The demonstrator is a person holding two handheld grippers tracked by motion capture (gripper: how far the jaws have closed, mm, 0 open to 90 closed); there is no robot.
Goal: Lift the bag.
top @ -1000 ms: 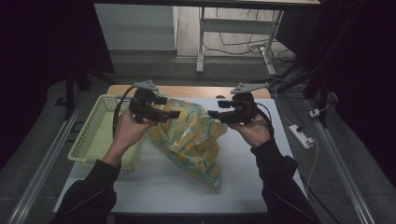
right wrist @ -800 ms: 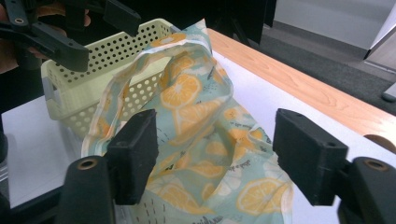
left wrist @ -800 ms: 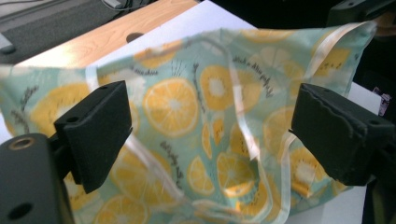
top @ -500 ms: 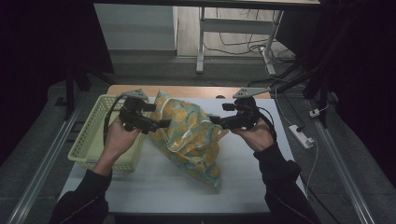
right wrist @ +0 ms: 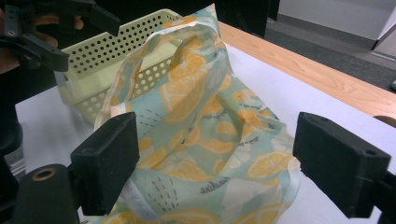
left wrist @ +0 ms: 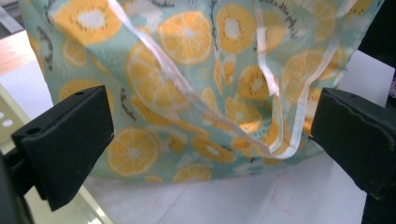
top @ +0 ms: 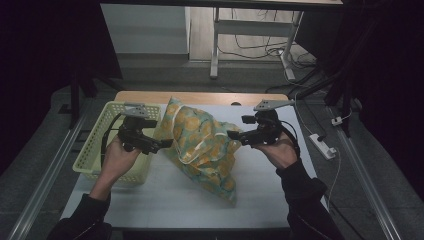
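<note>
A teal cloth bag (top: 200,145) printed with orange slices lies crumpled on the white table (top: 165,200), its top corner raised toward the back. My left gripper (top: 167,143) is at the bag's left edge, over the basket side. Its jaws have just been opening and now stand wide. In the left gripper view (left wrist: 210,116) the bag (left wrist: 187,84) and its white handle straps hang beyond the jaws, untouched. My right gripper (top: 231,135) points at the bag's right side and has also just been opening. The bag's folds (right wrist: 205,121) sit between its jaws (right wrist: 215,144) without being pressed.
A pale yellow perforated basket (top: 100,150) stands at the table's left, right beside the bag; the right gripper view shows the basket (right wrist: 140,51) behind the bag. A wooden strip (top: 200,97) runs along the table's back. A power strip (top: 322,146) lies on the floor at the right.
Both grippers have let go of the bag's top. The left hand has dropped and drawn back toward the basket. The bag has sagged onto the table.
</note>
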